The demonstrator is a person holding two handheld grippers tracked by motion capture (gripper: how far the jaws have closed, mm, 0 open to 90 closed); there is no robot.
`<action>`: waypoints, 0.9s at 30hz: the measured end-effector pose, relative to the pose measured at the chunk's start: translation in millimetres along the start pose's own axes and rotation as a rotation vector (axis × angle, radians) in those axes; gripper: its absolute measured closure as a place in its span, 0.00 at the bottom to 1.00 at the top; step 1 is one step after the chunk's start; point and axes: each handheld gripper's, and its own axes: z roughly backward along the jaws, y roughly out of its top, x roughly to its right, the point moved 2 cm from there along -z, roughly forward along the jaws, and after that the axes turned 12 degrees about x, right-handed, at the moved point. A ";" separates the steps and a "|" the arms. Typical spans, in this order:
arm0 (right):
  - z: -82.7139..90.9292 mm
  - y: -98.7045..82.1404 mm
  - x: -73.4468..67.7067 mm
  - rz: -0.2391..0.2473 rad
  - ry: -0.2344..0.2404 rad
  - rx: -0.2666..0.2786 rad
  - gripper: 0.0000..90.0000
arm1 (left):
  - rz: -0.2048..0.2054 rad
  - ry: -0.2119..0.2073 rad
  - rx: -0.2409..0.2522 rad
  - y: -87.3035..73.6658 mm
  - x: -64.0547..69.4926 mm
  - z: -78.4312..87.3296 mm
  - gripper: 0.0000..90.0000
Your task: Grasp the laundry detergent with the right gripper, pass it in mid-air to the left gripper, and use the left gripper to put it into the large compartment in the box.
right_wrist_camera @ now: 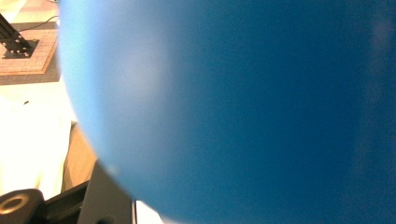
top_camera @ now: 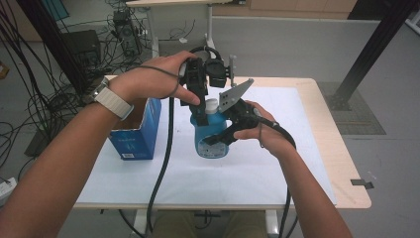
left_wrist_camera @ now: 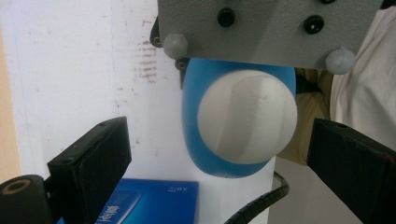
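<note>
Right claw (top_camera: 218, 136) pinching blue bottle (top_camera: 210, 141), left claw (left_wrist_camera: 219, 154) spread above white cap (left_wrist_camera: 247, 116), labels unreadable

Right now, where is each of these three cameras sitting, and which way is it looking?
High view: above the person's side, looking forward and down on the table; both forearms, left gripper, right gripper.
Left gripper view: rides the left gripper, looking down on the blue bottle and its white cap; own open jaws.
Right gripper view: pressed close to the bottle's blue side; one own jaw.
All three share the bottle.
</note>
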 end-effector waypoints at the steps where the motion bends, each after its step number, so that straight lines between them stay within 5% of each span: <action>1: -0.1 0.0 -0.1 -0.001 0.000 -0.003 0.48 | 0.001 0.001 0.000 -0.2 0.0 -0.2 0.08; 27: -1.3 0.3 0.4 0.001 -0.008 -0.010 0.48 | 0.007 -0.003 0.006 -4.6 1.3 -2.3 0.08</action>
